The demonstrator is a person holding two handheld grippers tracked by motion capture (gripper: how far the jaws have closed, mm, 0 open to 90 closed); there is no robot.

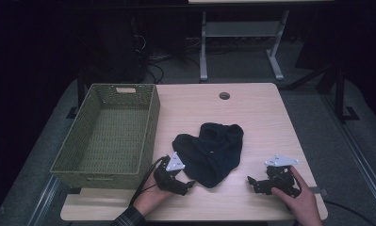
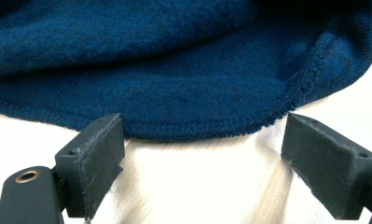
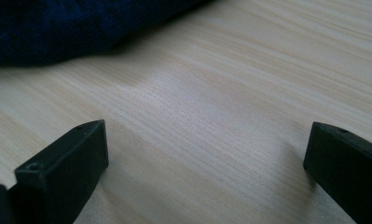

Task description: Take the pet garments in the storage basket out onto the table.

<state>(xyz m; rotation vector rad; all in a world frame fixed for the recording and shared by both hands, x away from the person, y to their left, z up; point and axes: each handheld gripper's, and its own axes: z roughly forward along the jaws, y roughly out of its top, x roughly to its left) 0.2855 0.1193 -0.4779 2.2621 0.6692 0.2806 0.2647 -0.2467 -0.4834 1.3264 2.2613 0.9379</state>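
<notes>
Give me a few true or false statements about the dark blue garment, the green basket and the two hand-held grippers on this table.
1. The dark blue garment lies inside the green basket. False: it lies crumpled on the table, beside the basket.
2. The left hand-held gripper has its jaws open, with the garment's hem just ahead of them. True.
3. The right hand-held gripper is clamped on the garment. False: its jaws are open over bare wood.
4. The basket stands on the left part of the table. True.
5. The garment is folded neatly. False: it is bunched.
</notes>
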